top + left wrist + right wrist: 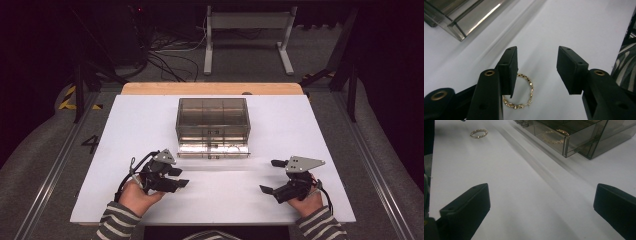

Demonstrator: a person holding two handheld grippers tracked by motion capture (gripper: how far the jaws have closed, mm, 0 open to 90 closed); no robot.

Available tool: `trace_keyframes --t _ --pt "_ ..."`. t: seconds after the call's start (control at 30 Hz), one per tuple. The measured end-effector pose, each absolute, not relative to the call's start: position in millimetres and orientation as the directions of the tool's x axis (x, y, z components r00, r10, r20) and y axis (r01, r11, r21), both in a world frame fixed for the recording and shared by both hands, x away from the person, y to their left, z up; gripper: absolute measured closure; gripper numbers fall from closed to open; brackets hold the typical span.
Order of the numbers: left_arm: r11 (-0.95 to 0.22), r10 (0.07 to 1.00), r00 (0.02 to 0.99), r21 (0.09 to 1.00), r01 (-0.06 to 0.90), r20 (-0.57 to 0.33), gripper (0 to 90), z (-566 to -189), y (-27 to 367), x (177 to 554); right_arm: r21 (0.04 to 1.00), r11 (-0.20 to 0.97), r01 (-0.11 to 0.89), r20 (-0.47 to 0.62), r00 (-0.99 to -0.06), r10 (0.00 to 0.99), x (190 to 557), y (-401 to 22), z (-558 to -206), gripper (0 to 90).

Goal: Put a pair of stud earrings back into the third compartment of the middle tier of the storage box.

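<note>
A person in striped sleeves works two hand-held black two-jaw grippers over a white table board, with a smoky transparent plastic drawer box [213,120] standing near the middle toward the far edge, its lowest drawer [214,149] pulled out toward the person. The left gripper [537,67] hangs low over a thin gold beaded chain bracelet [524,93], which lies flat on the board near the person's edge and left of its middle; the jaws stand about half open, nothing between them, and the left jaw hides part of the ring. The right gripper [541,207] rests near the same edge toward the right-hand corner, jaws spread wide and empty. From its camera the bracelet [478,133] shows as a small oval lying well apart from the box, and a second gold chain [554,138] seems to lie inside the open drawer.

The step in hand looks like the pickup of the bracelet, probably for that drawer. To do it well, the left gripper should shift so that one side of the ring, not the hollow centre, lies between the pads (a thin chain slides away from a loose pinch), then come down until the tips brush the board before closing fully. Lift straight and slowly, since the slack chain will sag and swing, and carry it over the drawer's front wall before opening.
</note>
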State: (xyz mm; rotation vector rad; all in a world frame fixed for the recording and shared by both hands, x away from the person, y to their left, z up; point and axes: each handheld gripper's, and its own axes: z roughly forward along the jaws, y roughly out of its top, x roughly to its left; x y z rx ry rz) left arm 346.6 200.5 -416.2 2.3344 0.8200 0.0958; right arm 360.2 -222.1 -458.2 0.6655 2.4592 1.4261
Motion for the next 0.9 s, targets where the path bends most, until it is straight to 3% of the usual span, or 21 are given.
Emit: trace_keyframes --t 0.9 --pt "-0.603 0.663 0.743 0.521 0.604 -0.093 56.1 -438 220 351 0.862 0.429 0.27 0.032 -0.873 0.487 360 -221 -458 1.6"
